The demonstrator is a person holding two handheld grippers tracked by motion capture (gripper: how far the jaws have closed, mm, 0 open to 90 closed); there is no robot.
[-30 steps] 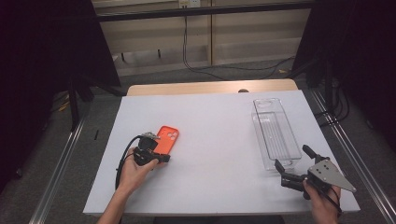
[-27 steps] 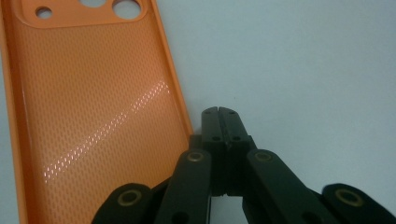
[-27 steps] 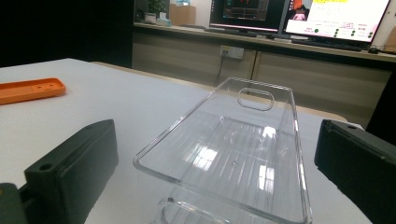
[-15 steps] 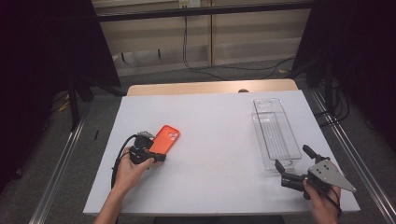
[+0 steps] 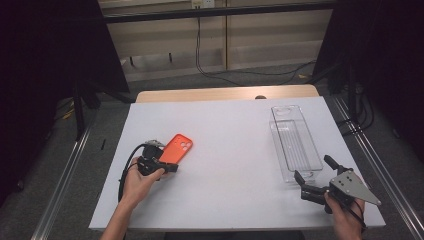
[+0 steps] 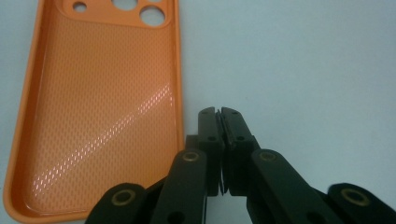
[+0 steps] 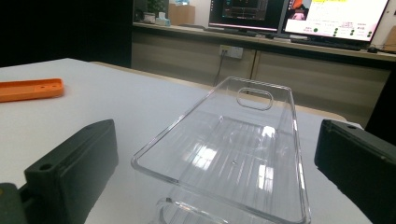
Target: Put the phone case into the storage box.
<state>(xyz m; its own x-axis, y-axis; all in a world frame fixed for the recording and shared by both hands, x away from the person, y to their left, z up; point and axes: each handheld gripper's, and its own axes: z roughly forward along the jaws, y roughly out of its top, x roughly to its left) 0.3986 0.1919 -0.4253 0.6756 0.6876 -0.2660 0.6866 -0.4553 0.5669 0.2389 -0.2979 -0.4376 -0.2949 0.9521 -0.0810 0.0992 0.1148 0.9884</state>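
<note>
Silicone by its look, the orange phone case (image 6: 100,112) lying hollow-up on the white table (image 5: 230,150) just beside our closed, empty left gripper (image 6: 219,112) seems light and floppy, so we judge one raised side rim the best hold.

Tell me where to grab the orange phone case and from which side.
Judging by its pose, take the orange phone case by its long raised side wall, coming in from the side where the shut left gripper sits. It lies flat on the table with the hollow up, so one jaw could slip inside, one outside.
</note>
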